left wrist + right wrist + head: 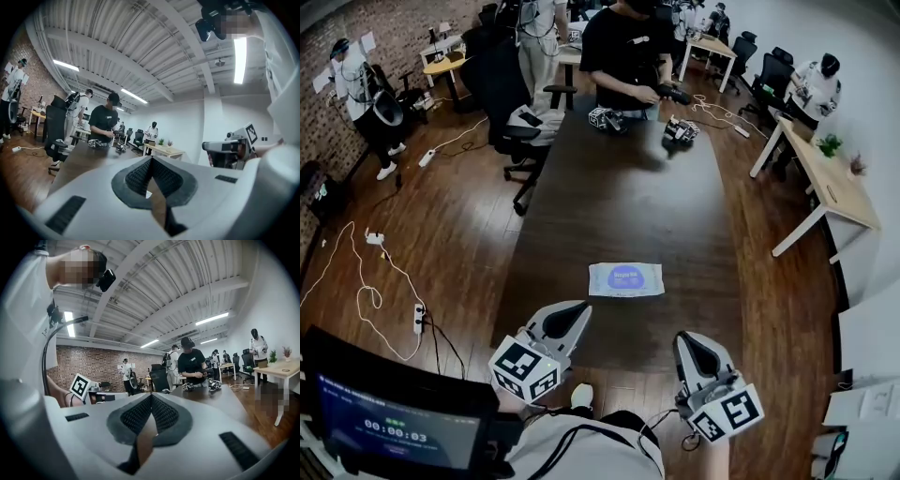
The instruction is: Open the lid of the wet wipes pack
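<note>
Nearest, low in head view: left gripper (581, 307) and right gripper (682, 337), both white plastic w/ marker cubes, held level over the near edge of the long dark wooden table (609, 187). Both sets of tongs are clenched w/ nothing btwn them. The left gripper view (151, 161) and right gripper view (151, 397) each show the ribbed pads meeting at the tip.

Just beyond, roughly btwn the two and apart from both: the flat pale-blue wet wipes pack (625, 279), lying on the table, purple oval lid patch (625, 276) facing up and closed. Task not begun, by my reading.

Risks:
- The pack is light and soft. If one gripper lifts the lid w/o the other pinning the pack, the whole pack prob. lifts or slides.
- The lid edge is thin and low, so clenched tips could skate over it. Jaws need to part first.
- A pinch too deep may catch the wrapper film, not the flap.

Nothing blocks the way to the pack; the table near it is bare.

Others, moving out:
- dark monitor w/ timer (394, 422), bottom left
- white cable (366, 300) on wood floor
- black office chair (511, 103)
- two spare grippers (680, 131) at the table's far end
- person in black shirt (628, 47) standing there
</note>
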The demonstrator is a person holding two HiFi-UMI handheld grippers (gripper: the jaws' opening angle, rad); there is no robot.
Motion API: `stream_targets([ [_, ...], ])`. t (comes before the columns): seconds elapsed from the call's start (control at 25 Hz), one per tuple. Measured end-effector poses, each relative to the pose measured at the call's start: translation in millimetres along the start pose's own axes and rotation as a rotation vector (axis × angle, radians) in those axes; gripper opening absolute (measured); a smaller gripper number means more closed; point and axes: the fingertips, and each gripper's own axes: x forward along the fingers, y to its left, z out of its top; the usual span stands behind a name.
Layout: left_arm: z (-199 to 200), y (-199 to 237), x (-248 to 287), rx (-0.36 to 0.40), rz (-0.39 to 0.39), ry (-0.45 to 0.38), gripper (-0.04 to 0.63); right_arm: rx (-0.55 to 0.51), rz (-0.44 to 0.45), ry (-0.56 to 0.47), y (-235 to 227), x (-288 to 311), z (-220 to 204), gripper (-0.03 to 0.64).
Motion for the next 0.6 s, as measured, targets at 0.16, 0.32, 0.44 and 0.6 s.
stream_targets([
  [0.16,6,22,18,-0.029,0.014,-0.004,0.002,0.036,0.004,0.012,-15,22,-3,0.006],
  [0.32,-10,32,33,-0.055,0.024,0.027,0.002,0.053,0.022,0.045,-32,40,-14,0.006],
  [0.44,-27,41,44,-0.055,0.042,0.059,0.002,0.030,0.058,0.095,-46,59,-30,0.006],
  [0.6,-52,53,65,-0.062,0.079,0.103,0.002,0.036,0.128,0.136,-68,88,-47,0.006],
])
